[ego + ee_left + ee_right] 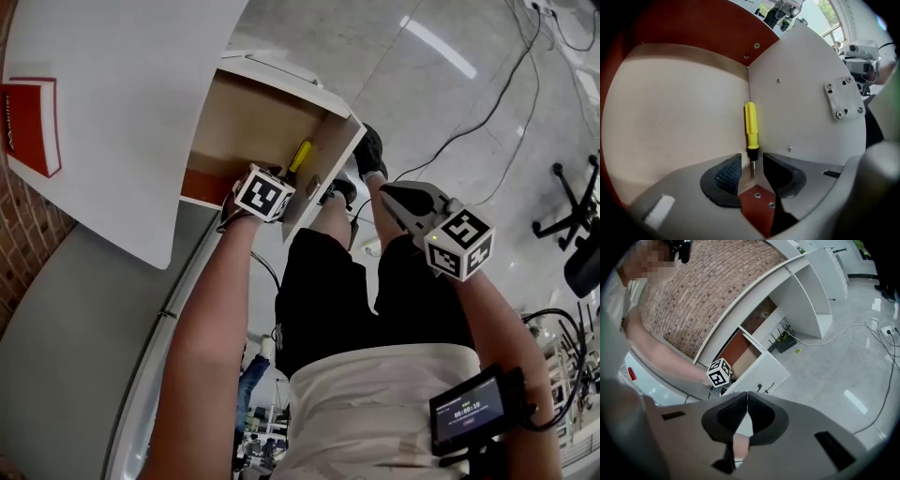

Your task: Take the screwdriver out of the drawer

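Although the right tongs [747,397] hang nearest the operator's body, over the floor and well apart from the drawer [670,117], they take no part at this stage. Their jaws are together with nothing between them.

Further out, the left tongs [752,165] reach steeply down into the open drawer with their jaws apart. The thin metal tip of the screwdriver [750,124] stands in the gap between the two pads, and neither pad presses on it.

Beyond the tip, the yellow handle lies on the drawer floor along the foot of the white front panel. It points toward the far corner, where that panel meets the red-brown wall.

Status, as judged:
- Done: the drawer is open, and the left tongs are lined up with the tool.
- Not done: no grip has been made, and the screwdriver rests wholly inside the drawer.
- Remaining: advance far enough to take the shaft or collar, close the jaws, then lift the tool clear of the drawer walls.
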Demonstrator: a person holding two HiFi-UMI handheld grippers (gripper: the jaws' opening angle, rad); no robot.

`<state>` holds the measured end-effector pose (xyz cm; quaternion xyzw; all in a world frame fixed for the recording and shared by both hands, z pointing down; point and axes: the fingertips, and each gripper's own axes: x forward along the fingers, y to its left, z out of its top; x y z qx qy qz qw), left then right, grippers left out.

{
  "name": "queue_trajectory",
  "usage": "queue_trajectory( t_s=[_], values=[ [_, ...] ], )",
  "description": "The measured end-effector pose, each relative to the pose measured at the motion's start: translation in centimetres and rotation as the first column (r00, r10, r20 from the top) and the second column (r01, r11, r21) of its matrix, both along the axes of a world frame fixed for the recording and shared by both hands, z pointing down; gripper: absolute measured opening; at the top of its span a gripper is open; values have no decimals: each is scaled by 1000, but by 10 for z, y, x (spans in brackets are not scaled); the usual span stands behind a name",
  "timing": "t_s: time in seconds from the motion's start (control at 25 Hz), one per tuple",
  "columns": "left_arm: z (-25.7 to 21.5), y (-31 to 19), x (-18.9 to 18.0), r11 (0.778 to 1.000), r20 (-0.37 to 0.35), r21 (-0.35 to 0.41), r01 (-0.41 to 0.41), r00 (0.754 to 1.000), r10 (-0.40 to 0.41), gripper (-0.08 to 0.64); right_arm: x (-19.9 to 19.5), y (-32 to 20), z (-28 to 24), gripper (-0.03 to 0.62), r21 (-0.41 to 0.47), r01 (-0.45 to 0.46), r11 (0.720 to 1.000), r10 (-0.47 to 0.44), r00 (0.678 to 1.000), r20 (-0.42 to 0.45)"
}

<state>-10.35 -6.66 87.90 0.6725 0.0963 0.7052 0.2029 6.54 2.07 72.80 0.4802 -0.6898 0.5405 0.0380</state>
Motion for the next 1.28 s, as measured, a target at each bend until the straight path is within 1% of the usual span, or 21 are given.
queue_trajectory(
  t_s=[0.08, 0.16, 0.24, 0.4, 0.52, 0.64, 0.72, 0.8, 0.88, 1.04, 1.12, 1.28],
  values=[
    [2, 1, -3, 1000, 34, -20, 6, 999, -5, 130, 0, 0, 1, 6, -3, -5, 1000, 5, 1000, 2],
    [4, 3, -3, 999, 53, -37, 8, 999, -6, 118, 0, 0, 2, 6, -6, -12, 1000, 12, 1000, 3],
    [5, 3, 1, 999, 45, -40, 8, 999, -6, 95, 0, -1, 2, 6, -7, -19, 1000, 20, 1000, 2],
    [9, 1, 4, 999, 27, -29, 24, 999, -23, 91, 1, -1, 4, 6, -9, -26, 1000, 26, 1000, 0],
    [9, 1, 5, 999, 21, -33, 16, 1000, -15, 91, 4, 1, 6, 6, -15, -38, 999, 38, 999, -6],
    [10, 3, 5, 998, 22, -61, 20, 1000, -19, 83, 5, 1, 5, 6, -18, -46, 999, 46, 999, -13],
    [11, 6, 3, 996, 21, -84, 18, 1000, -17, 55, 3, -1, 4, 6, -17, -43, 999, 43, 999, -16],
    [11, 7, 4, 995, 17, -95, 16, 1000, -14, 55, 4, -2, 3, 6, -17, -40, 999, 39, 999, -20],
    [10, 7, 7, 995, 10, -92, 25, 1000, -24, 50, 6, -2, 3, 6, -16, -40, 999, 39, 999, -24],
    [1, 5, 14, 993, -8, -85, 82, 996, -83, 46, 8, 0, 1, 6, -17, -42, 999, 42, 999, -25],
    [-4, 5, 16, 992, -15, -80, 96, 995, -98, 46, 7, 1, 0, 6, -19, -41, 999, 41, 999, -25],
    [-13, -3, 22, 992, -36, -47, 116, 992, -118, 44, 4, -2, -3, 6, -11, -32, 999, 32, 999, -28]
  ],
)
